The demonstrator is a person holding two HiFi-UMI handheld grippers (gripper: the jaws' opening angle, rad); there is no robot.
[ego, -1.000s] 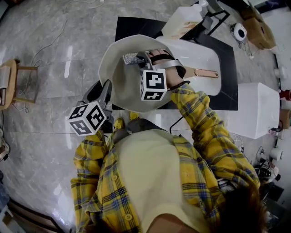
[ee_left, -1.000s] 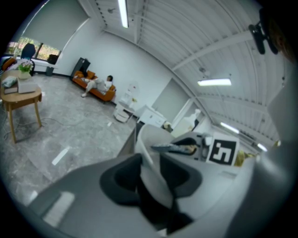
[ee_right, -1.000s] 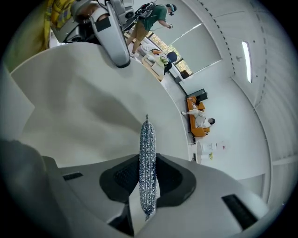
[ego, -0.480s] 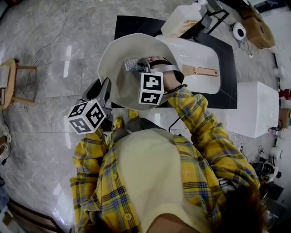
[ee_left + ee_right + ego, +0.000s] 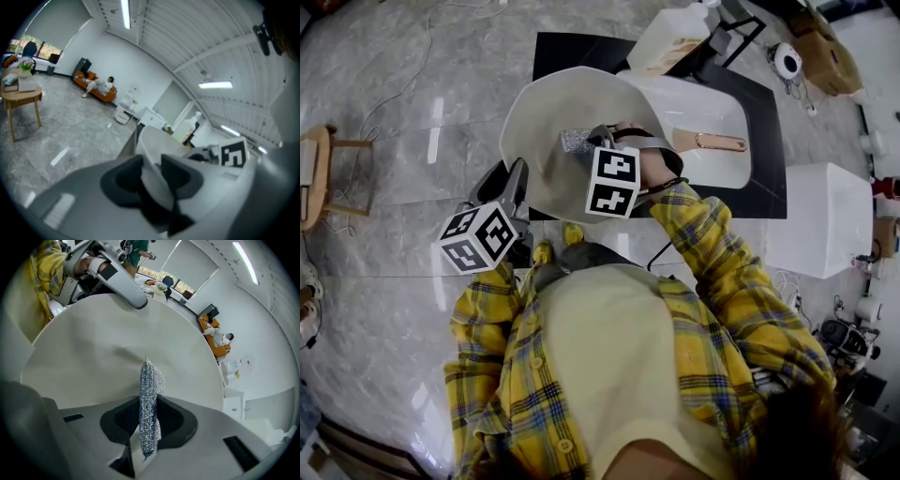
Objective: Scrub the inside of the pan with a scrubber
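Change: right gripper (image 5: 598, 141) has carried the scrubber (image 5: 577, 142) a little nearer to the person across the pan's inside. The left gripper (image 5: 521, 174) and the pan (image 5: 553, 112) have kept their place.
Desk: white desk (image 5: 712, 98), far and to the right of the person. A handle with a copper-coloured end (image 5: 712, 142) lies over it.
Pan: large and cream-coloured, tipped up so its inside faces the person, just left of the desk.
Left gripper: at the pan's near left rim, fingers clamped on that rim, one pad on each side of it.
Right gripper: inside the pan, pointing steeply down at its wall, fingers clamped on the scrubber.
Scrubber: silvery mesh wad, squeezed flat and upright between the fingers. Its tip sticks out toward the pan's inner wall. Whether it touches is unclear.
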